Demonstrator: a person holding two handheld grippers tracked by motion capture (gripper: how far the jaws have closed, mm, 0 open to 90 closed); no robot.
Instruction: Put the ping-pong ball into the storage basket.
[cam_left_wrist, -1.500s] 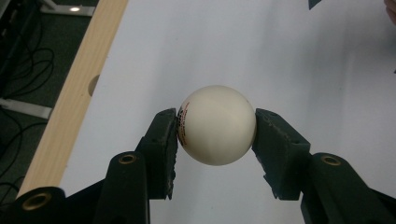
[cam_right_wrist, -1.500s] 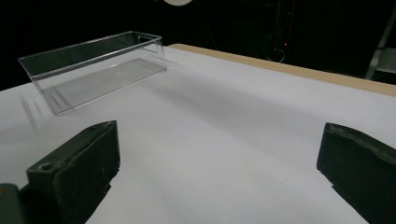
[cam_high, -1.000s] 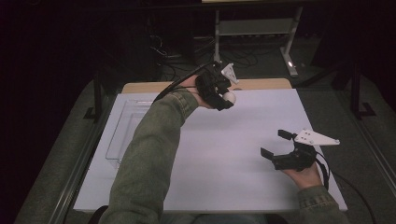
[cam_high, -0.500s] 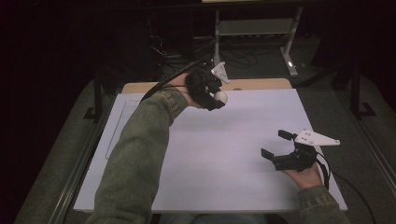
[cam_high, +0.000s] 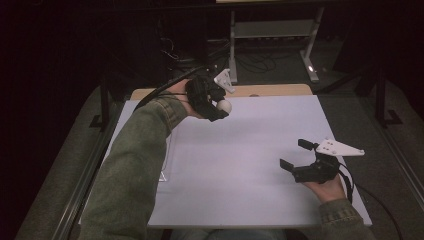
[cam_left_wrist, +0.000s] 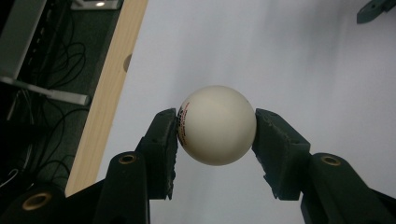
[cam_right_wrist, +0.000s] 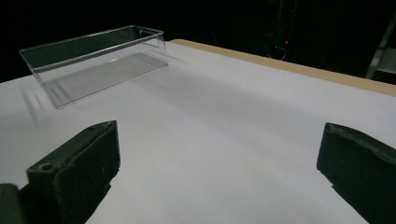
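We held the ball (cam_left_wrist: 216, 125) between the jaws of the left hand-held gripper (cam_high: 218, 106) above the far part of the bench (cam_high: 260, 200), near its back edge. The right hand-held gripper (cam_high: 296, 159) sat near the front right, well apart from it. The clear tray (cam_right_wrist: 93, 60) lay at the bench's left side, beneath our left forearm.

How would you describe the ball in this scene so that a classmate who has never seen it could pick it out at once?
Start at the white table and go to its far edge, where the wooden strip shows. There the left gripper is clamped on a small cream-white ball, one black jaw on each side. It is the one round thing here, with small red and dark print on one side.
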